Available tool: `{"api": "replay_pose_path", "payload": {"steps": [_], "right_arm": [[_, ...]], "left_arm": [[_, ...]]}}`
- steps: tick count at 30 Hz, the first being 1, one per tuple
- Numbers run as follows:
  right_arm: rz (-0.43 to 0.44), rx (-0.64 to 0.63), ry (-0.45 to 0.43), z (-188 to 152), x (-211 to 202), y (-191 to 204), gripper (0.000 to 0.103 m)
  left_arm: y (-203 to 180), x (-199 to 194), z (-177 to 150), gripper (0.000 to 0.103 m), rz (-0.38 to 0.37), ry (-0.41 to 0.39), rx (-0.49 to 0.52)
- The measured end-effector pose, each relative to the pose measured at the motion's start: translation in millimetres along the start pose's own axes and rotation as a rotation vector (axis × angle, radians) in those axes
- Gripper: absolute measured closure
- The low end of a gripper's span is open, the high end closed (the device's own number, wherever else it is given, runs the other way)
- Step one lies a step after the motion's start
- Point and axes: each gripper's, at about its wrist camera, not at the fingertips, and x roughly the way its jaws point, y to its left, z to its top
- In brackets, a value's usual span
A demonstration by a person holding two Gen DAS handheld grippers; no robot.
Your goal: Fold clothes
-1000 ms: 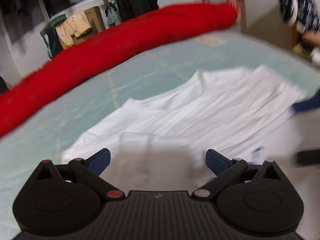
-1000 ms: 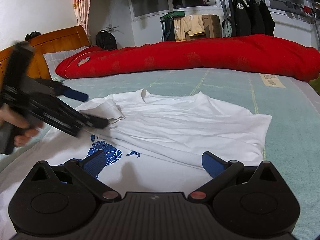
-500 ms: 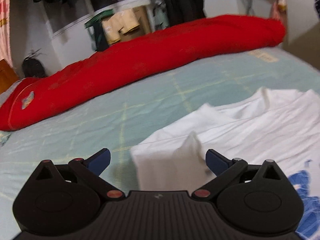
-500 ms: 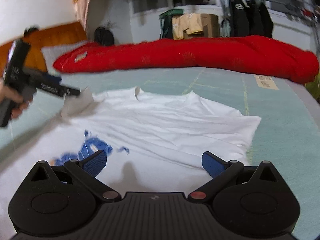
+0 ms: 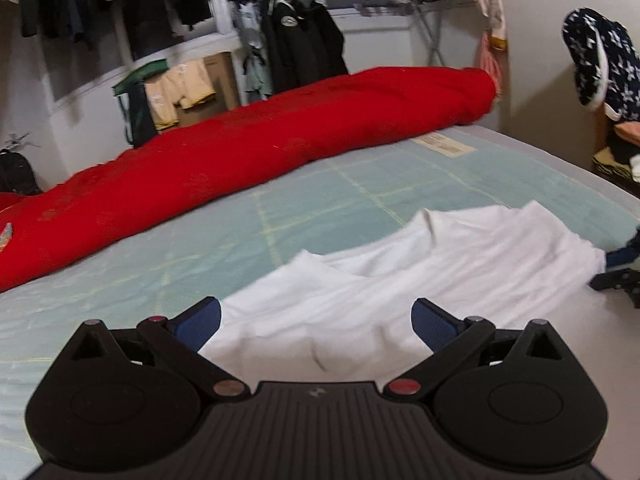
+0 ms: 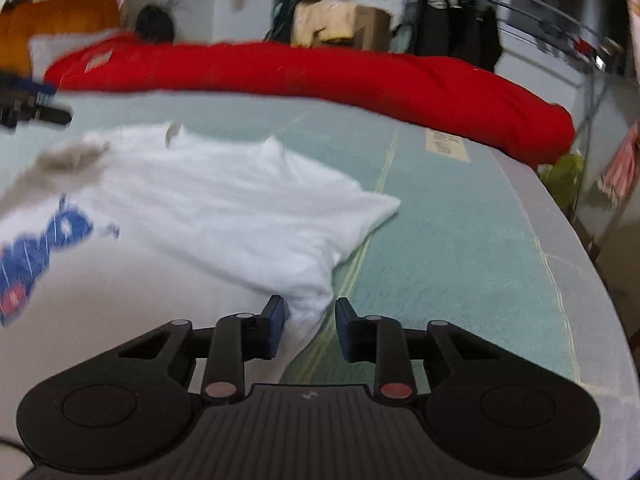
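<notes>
White T-shirt corner — between right gripper pads.

White T-shirt, blue print, spread on bed

T-shirt lies on the bed, before the rolled quilt behind it.

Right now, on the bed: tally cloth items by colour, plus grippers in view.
White T-shirt: 1
Red quilt roll: 1
Grippers: 2, the left gripper and the right gripper
Total: 4
</notes>
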Motion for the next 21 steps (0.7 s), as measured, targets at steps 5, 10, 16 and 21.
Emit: {"api": "replay_pose_path", "payload": {"steps": [5, 10, 16, 21], "right_arm": [[-0.104, -0.097, -0.055, 0, 6, 13, 0.07], [-0.146, -0.121, -0.085, 3, 5, 21, 0.092], [-0.101, 0.149, -0.017, -6, -1, -1, 0.093], [-0.097, 0.241, -0.022, -13, -16, -4, 0.088]], "left_arm": [[-11, 2, -4, 0.002, -0.036, 0.021, 0.029], [-25, 5, -6, 0.002, -0.066, 0.037, 0.034], [-28, -2, -7, 0.002, -0.128, 0.048, -0.011], [-20, -9, -11, 0.002, -0.116, 0.058, -0.015]]}}
